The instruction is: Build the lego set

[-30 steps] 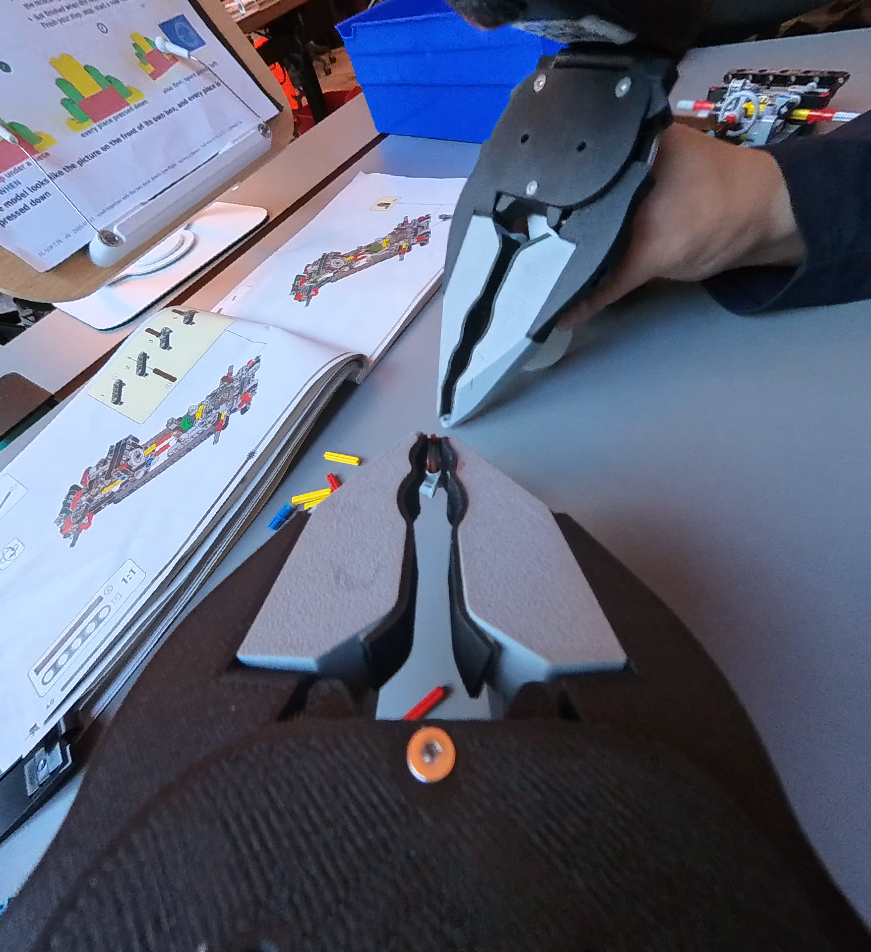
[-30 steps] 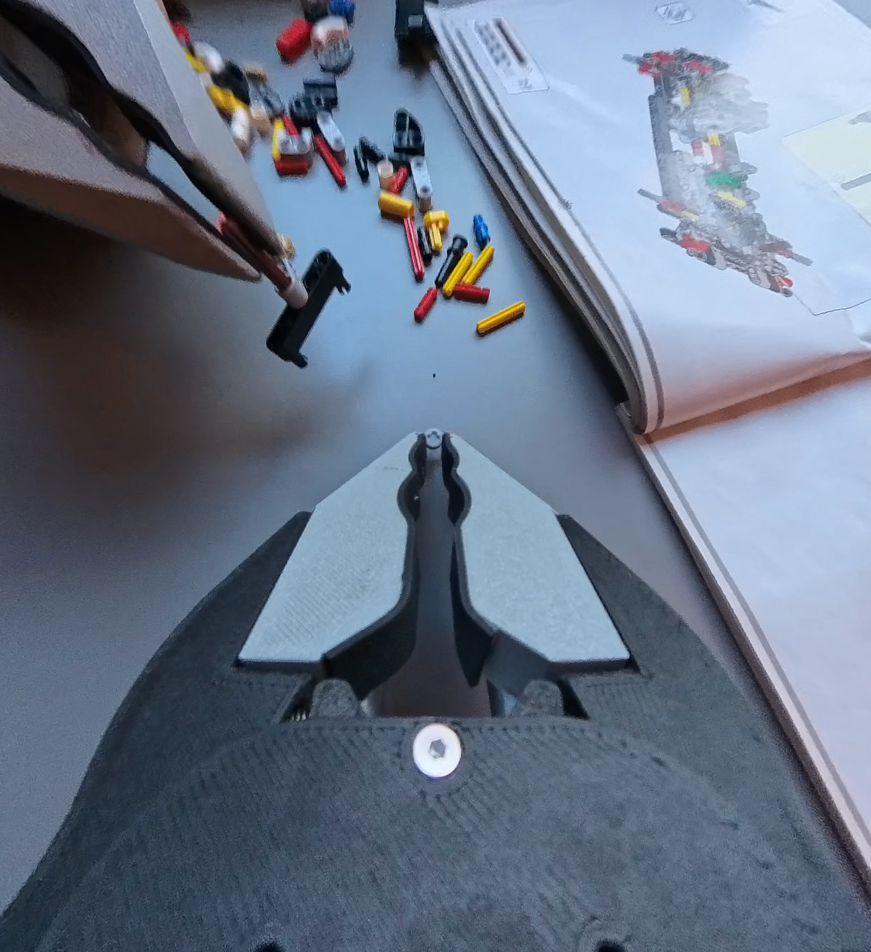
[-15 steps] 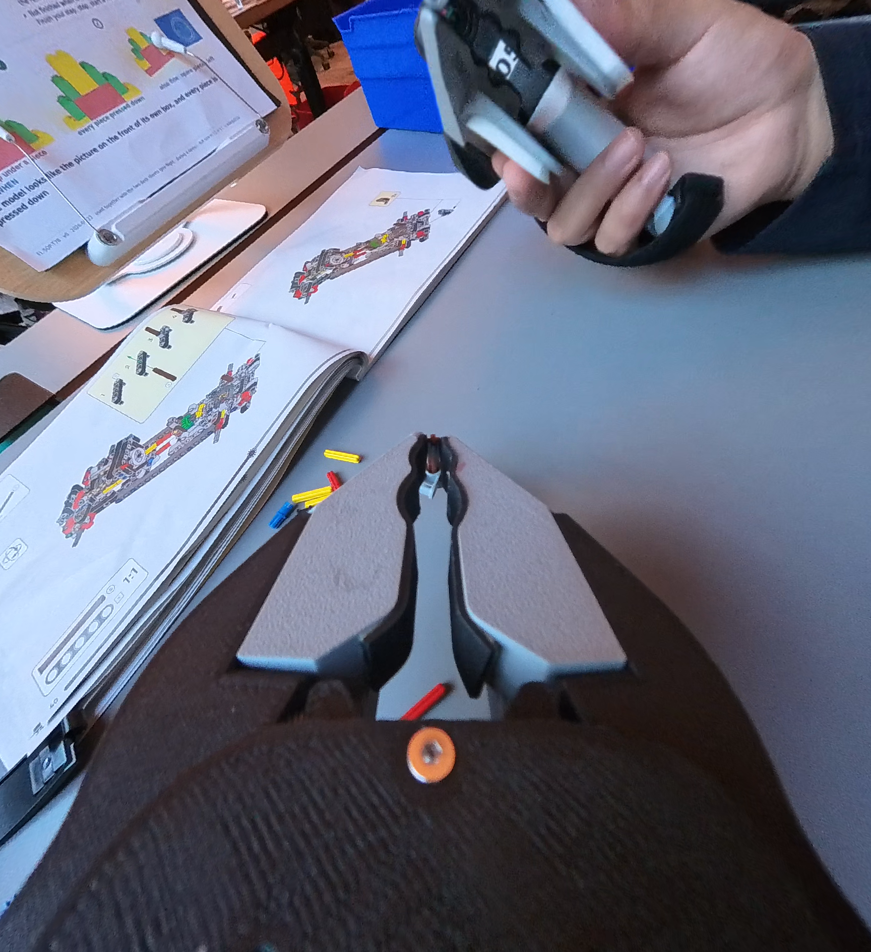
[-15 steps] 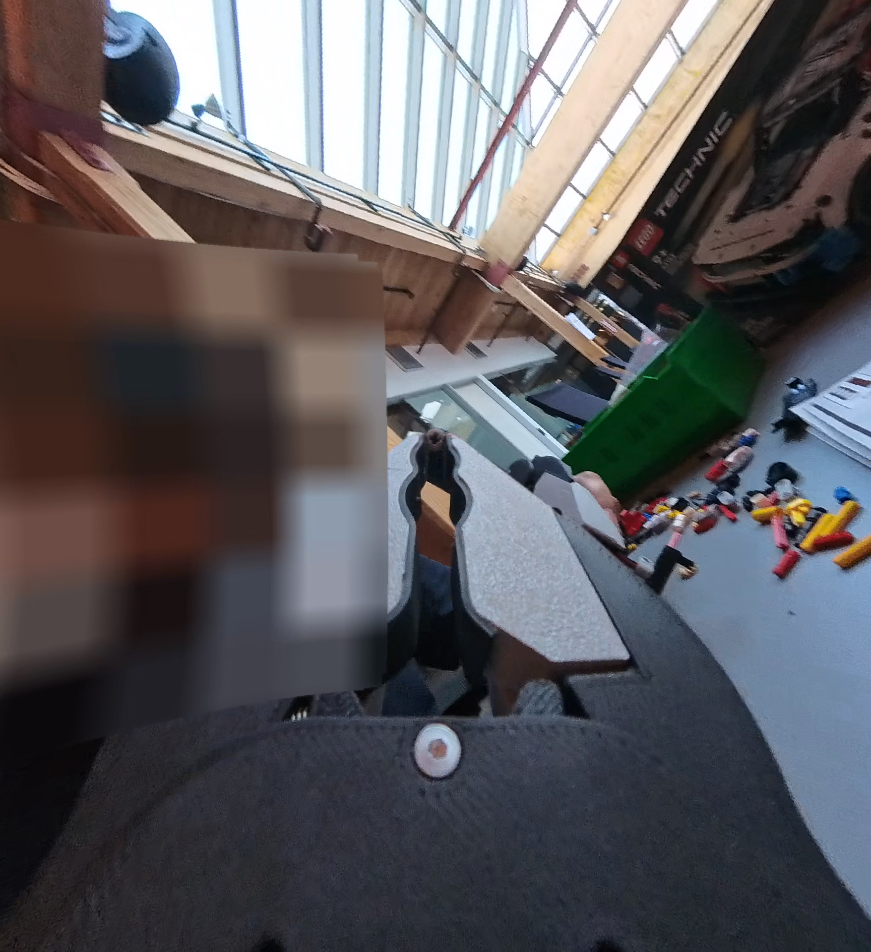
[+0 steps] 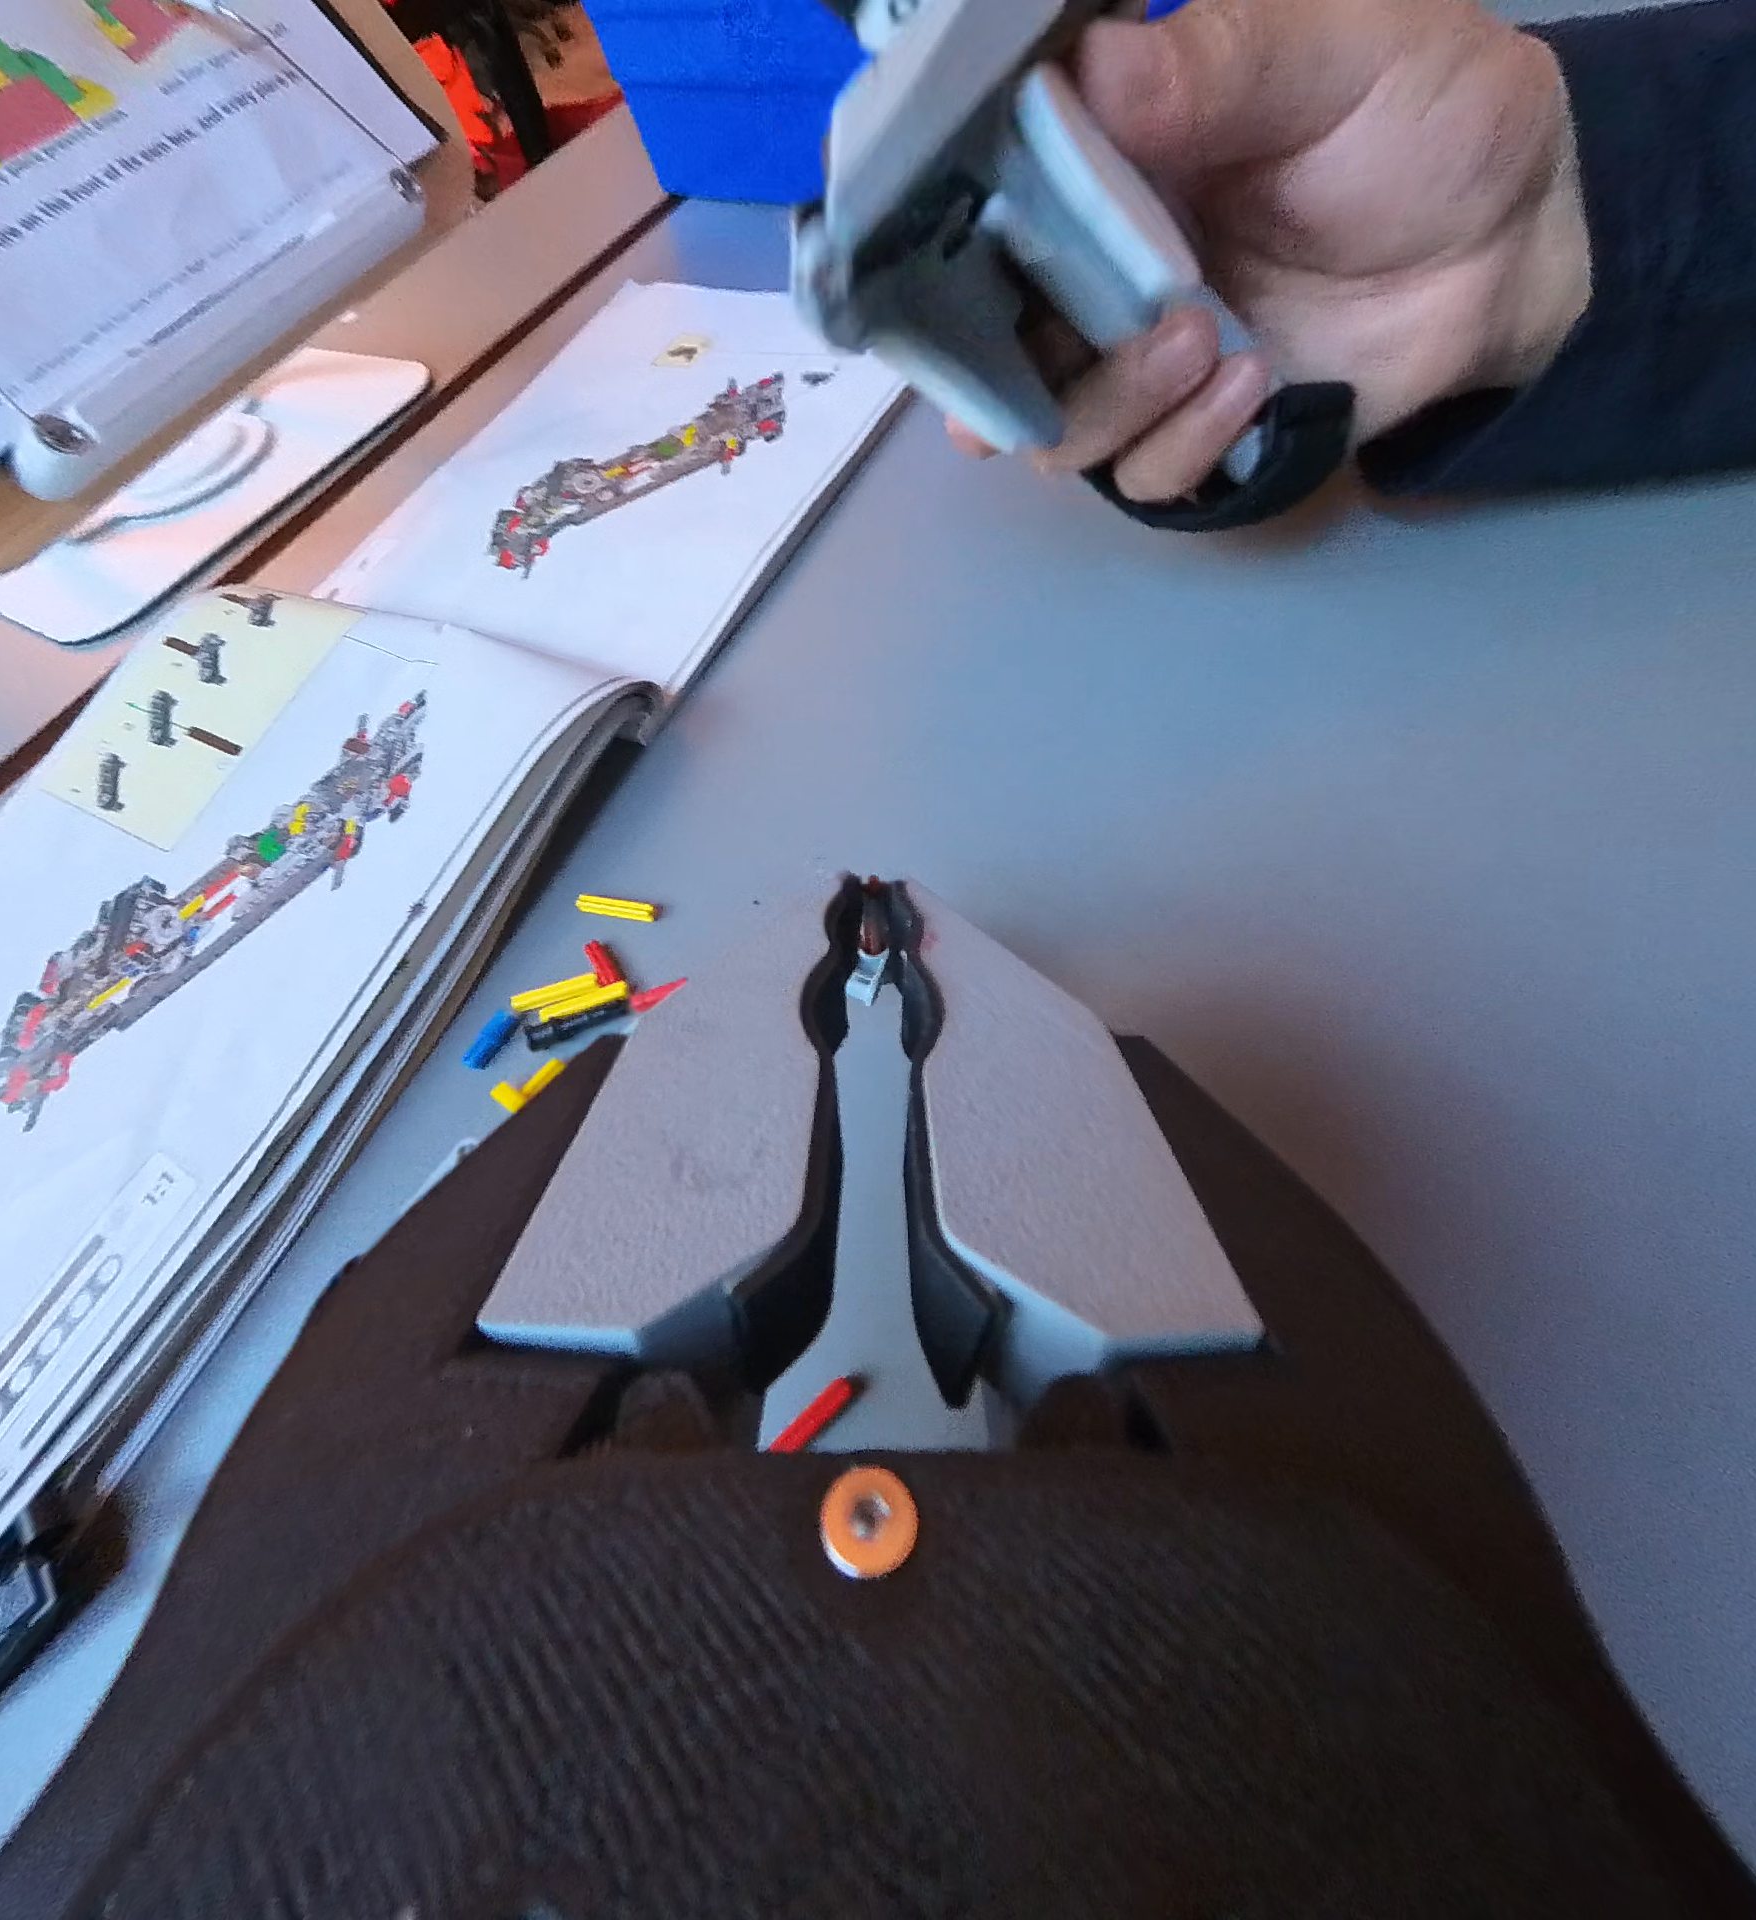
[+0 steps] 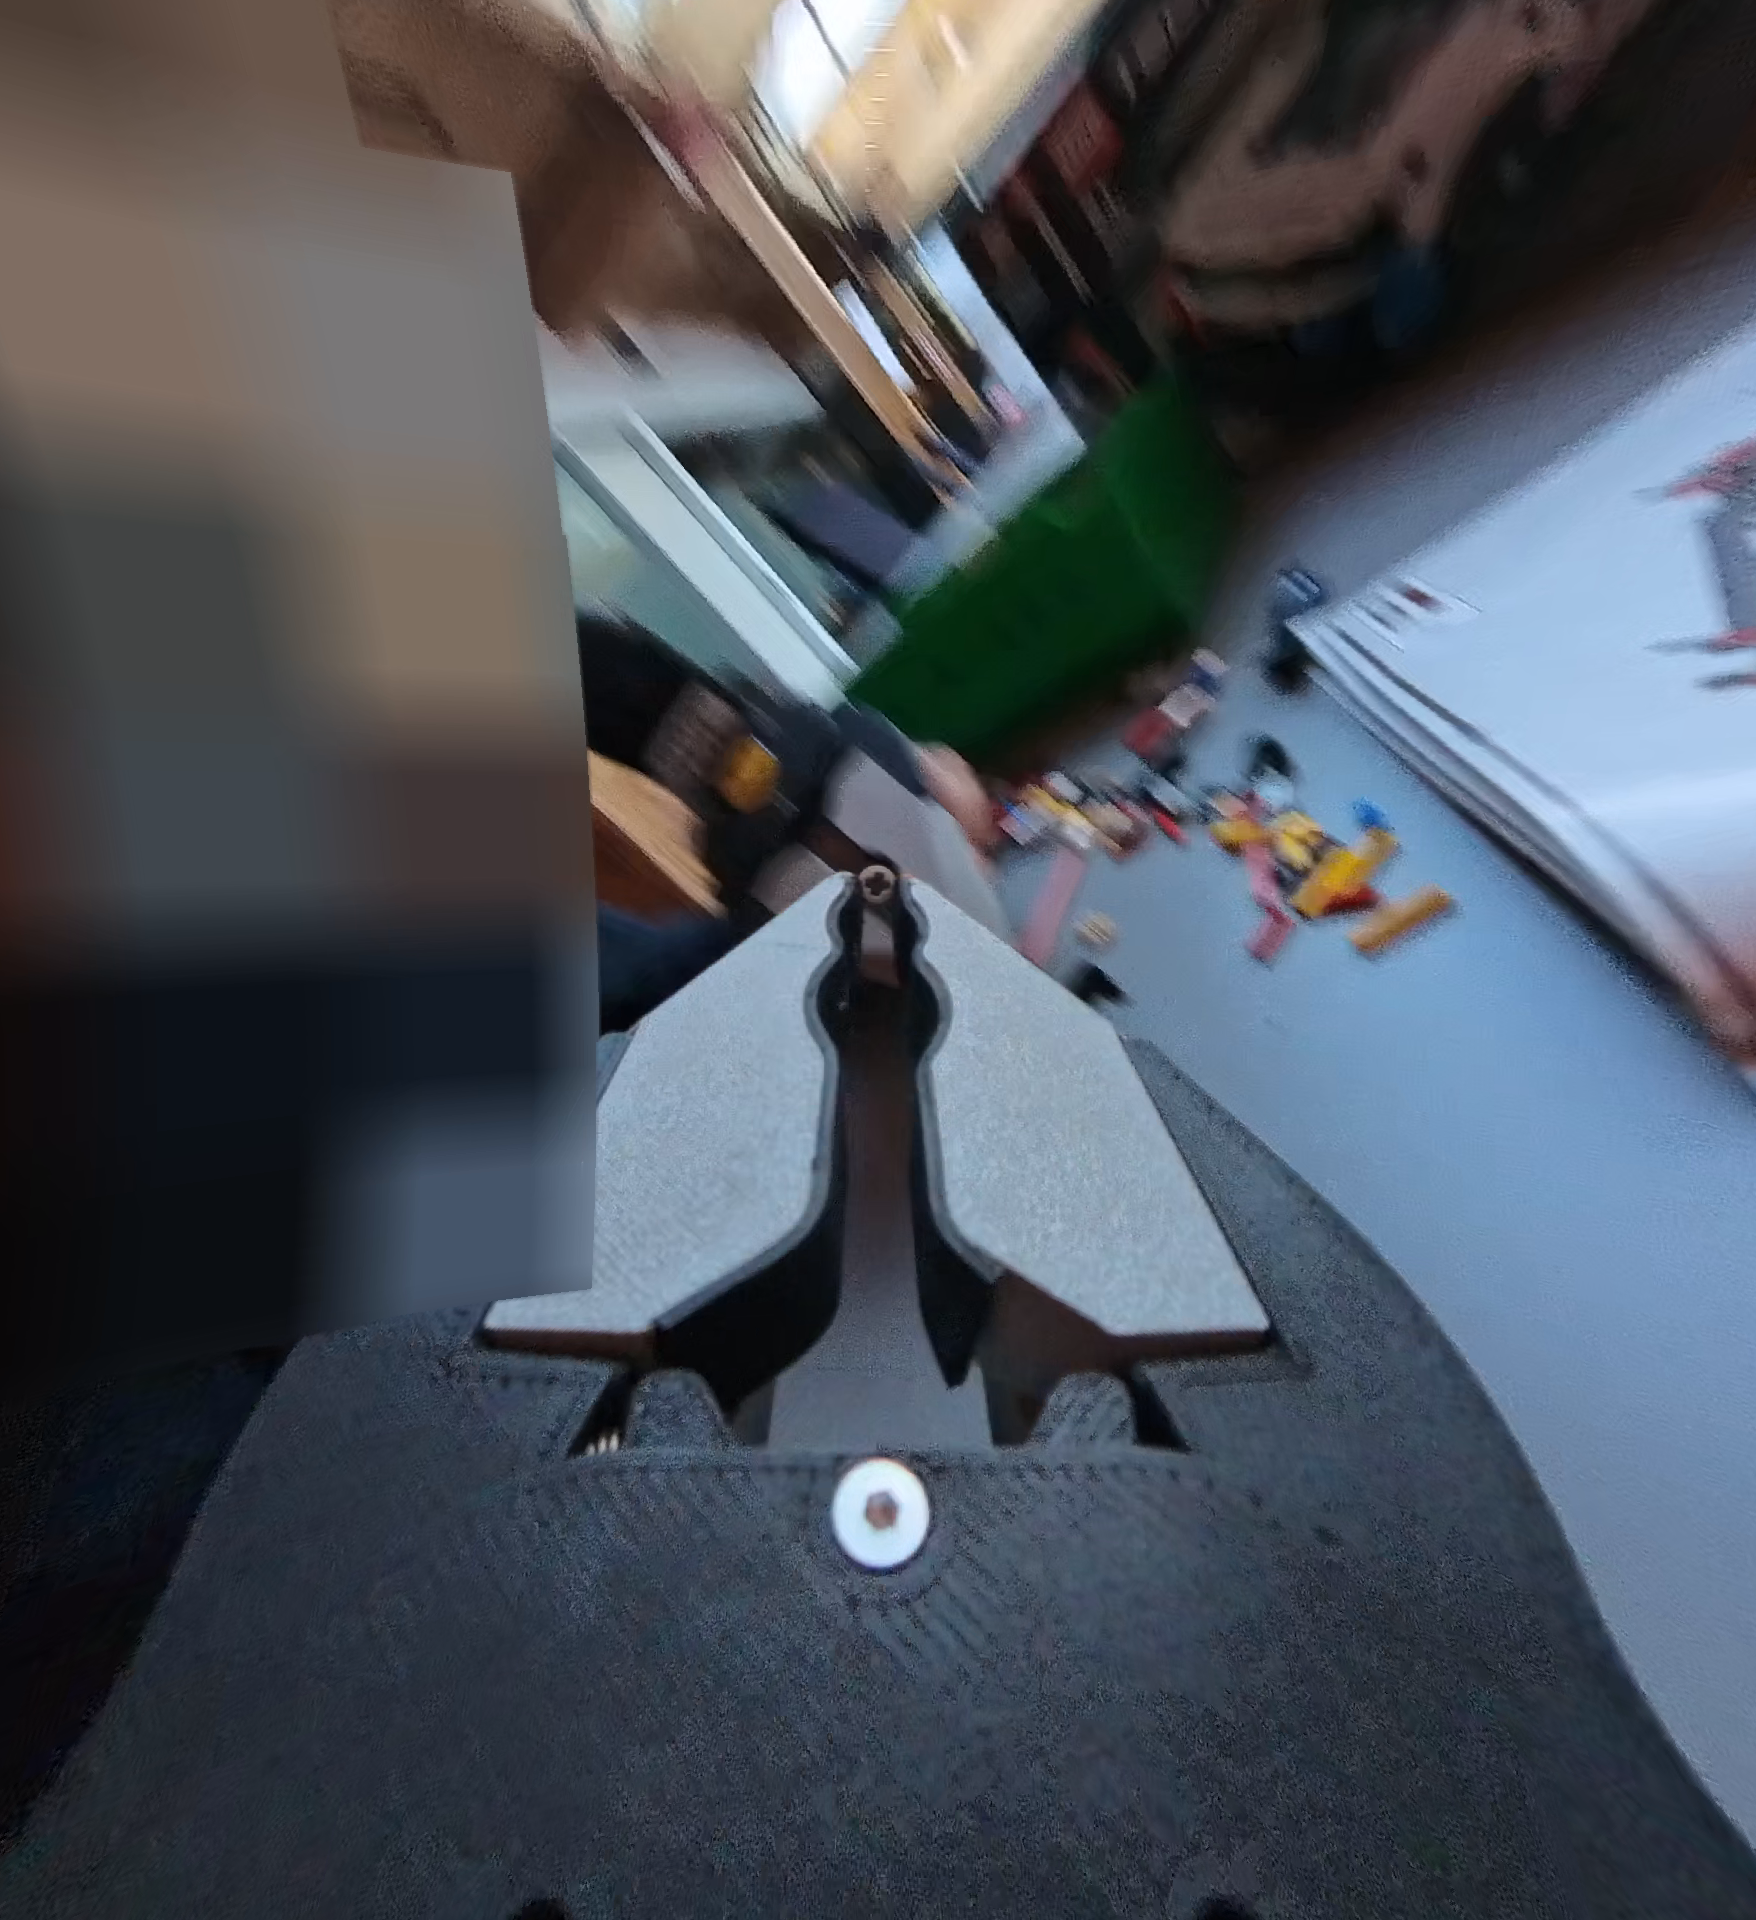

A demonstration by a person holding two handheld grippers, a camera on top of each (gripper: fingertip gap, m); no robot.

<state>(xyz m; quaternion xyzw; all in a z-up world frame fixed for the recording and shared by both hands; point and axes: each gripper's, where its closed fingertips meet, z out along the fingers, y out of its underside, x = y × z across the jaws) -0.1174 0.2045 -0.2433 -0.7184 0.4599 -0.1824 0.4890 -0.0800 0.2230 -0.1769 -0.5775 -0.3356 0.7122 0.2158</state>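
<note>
My left gripper (image 5: 876, 906) is clenched on a small dark red peg (image 5: 871, 928) with a light grey piece (image 5: 869, 979) on its near end, pinched right at the fingertips, low over the grey bench (image 5: 1269, 831). Just left of the fingers lies a scatter of yellow, red, blue and black pins (image 5: 567, 1003); further left is an open instruction booklet (image 5: 230, 883), and one more red pin (image 5: 814, 1413) lies beneath the gripper, showing between the finger roots. Ahead and to the right, a hand (image 5: 1352, 208) holds the other gripper's body up off the bench.

My right gripper (image 6: 876, 896) is tipped away from the bench and grasps a small tan pin (image 6: 875, 889) end-on at its tips. The view is blurred; to its right I make out a heap of coloured pieces (image 6: 1289, 842), the booklet's edge (image 6: 1580, 810) and a green bin (image 6: 1040, 592) beyond.
</note>
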